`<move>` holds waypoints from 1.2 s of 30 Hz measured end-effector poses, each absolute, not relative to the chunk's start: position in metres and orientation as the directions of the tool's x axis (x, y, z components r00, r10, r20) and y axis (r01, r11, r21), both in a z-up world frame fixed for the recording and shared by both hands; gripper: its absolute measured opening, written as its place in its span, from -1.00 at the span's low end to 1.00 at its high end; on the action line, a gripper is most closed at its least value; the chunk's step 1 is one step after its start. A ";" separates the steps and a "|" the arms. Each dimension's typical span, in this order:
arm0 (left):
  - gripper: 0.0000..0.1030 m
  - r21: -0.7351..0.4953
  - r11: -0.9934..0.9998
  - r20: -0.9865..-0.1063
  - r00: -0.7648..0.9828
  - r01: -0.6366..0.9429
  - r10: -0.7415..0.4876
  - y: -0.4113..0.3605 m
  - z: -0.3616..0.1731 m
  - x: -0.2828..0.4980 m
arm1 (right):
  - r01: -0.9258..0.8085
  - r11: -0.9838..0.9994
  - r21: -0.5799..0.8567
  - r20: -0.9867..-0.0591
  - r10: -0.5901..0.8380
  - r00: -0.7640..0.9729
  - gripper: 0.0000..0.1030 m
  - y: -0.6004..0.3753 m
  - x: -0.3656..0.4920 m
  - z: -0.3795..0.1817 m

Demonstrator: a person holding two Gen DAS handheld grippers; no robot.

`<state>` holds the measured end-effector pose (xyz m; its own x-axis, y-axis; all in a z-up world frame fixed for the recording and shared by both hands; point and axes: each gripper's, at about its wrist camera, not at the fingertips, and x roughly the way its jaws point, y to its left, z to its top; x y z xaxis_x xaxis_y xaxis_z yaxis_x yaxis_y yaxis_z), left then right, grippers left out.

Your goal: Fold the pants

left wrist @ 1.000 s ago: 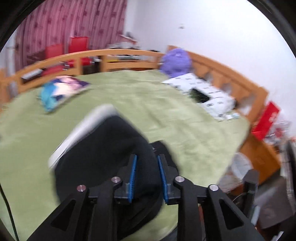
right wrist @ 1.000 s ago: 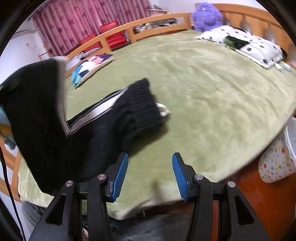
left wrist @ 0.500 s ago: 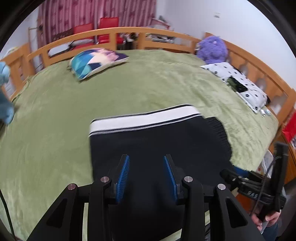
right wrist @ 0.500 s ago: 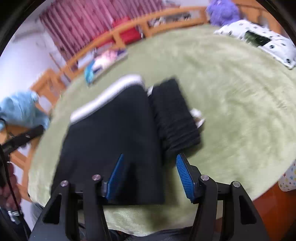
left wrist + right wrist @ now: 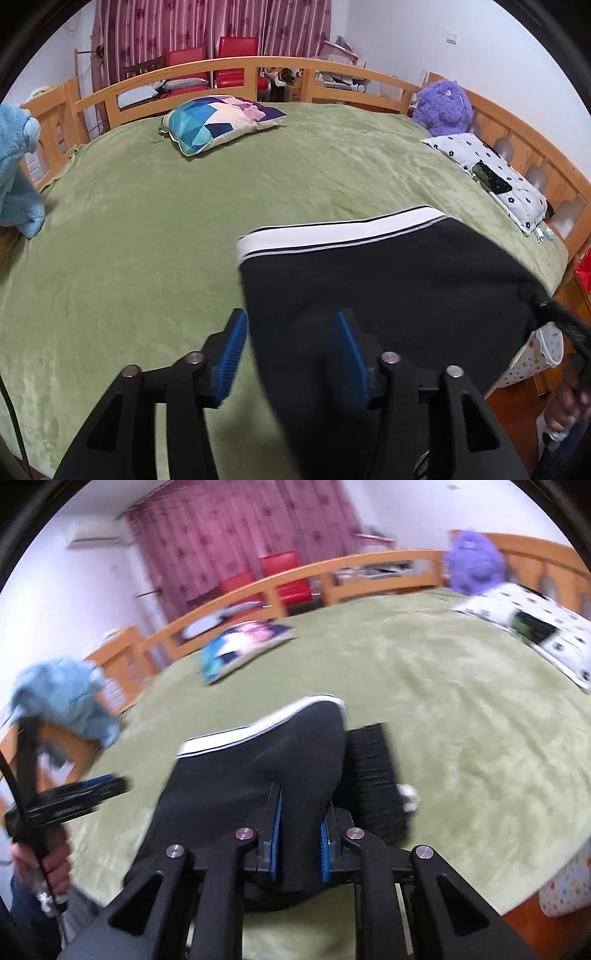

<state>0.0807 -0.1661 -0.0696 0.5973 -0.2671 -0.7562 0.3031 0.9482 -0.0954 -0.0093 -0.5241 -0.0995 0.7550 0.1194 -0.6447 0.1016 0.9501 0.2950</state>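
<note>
The black pants with a white waistband lie folded near the front edge of the green bed. My left gripper is open; its right finger is over the pants, the left one over the blanket. My right gripper is shut on the near edge of the pants, which bulge up in front of it. A black ribbed cuff lies to the right of the fold. The left gripper also shows at the left of the right wrist view.
The green blanket covers the bed inside a wooden rail. A colourful pillow lies at the back, a dotted pillow and a purple plush toy at the right. A blue cloth hangs on the left rail.
My left gripper let go of the pants, opened and drew back left. My right gripper moved onto the near edge of the pants and shut on it.
</note>
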 end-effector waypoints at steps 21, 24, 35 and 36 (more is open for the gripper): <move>0.25 -0.209 0.872 -0.866 0.330 0.443 -0.375 -0.189 -0.161 0.033 | 0.171 0.969 0.177 -0.794 0.038 0.607 -0.17 -0.536 0.004 -0.182; 0.25 -0.240 0.879 -0.840 0.366 0.412 -0.400 -0.177 -0.143 0.048 | 0.176 0.973 0.153 -0.735 -0.007 0.678 -0.06 -0.541 0.006 -0.150; 0.25 -0.179 0.936 -0.850 0.431 0.304 -0.303 -0.158 -0.133 0.113 | 0.118 0.977 0.178 -0.760 0.060 0.647 0.04 -0.538 0.152 -0.155; 0.25 -0.173 0.937 -0.853 0.430 0.302 -0.296 -0.158 -0.134 0.117 | 0.107 0.976 0.191 -0.777 0.084 0.623 -0.26 -0.539 0.163 -0.165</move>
